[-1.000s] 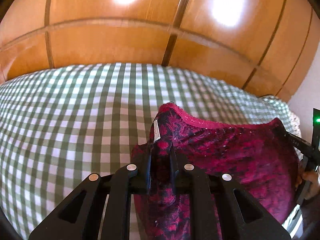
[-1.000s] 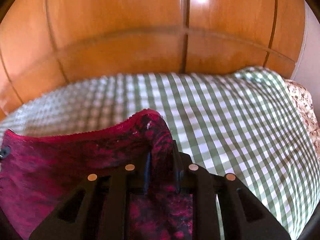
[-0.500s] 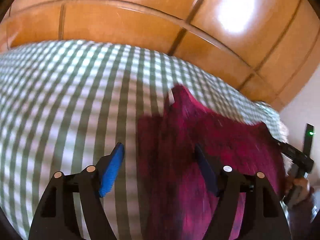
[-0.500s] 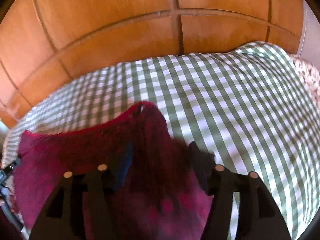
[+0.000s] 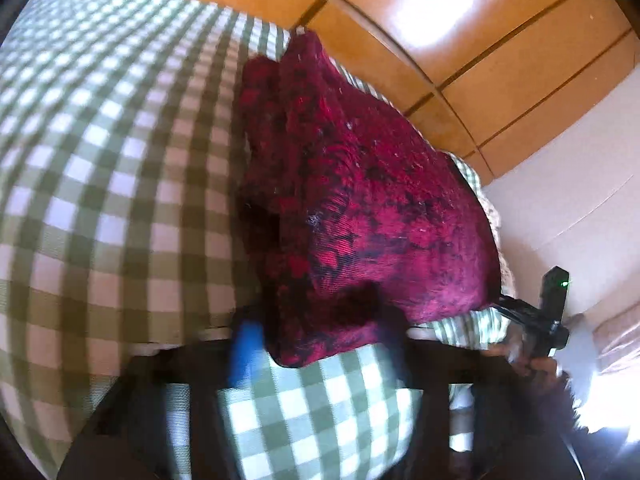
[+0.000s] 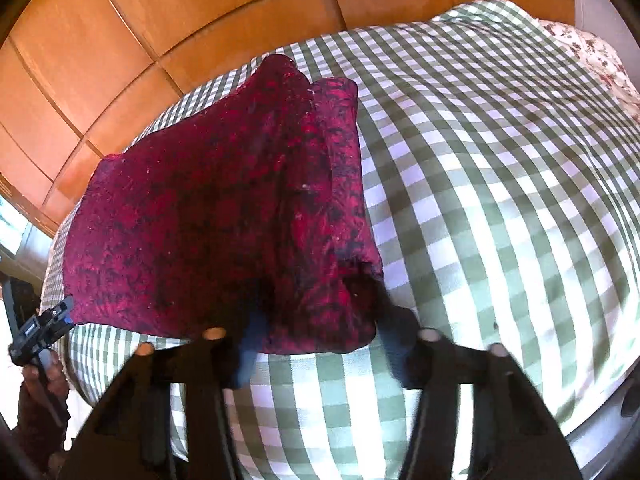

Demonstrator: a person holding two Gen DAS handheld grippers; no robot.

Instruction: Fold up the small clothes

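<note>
We see both the left gripper (image 5: pixel 320 356) and right gripper (image 6: pixel 320 356) spread wide, grasping nothing (presumably to let the fold settle), with the red garment (image 6: pixel 224 216) lying on the checked cloth (image 6: pixel 500 200).

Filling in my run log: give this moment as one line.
task: fold small clothes | left gripper: open | right gripper: open | red garment: folded, lying released on checked cloth

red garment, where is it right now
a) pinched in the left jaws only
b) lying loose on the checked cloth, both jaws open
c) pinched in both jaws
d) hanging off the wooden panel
b: the red garment lies on the checked cloth, with the right gripper and left gripper both spread open around its near edge.
</note>
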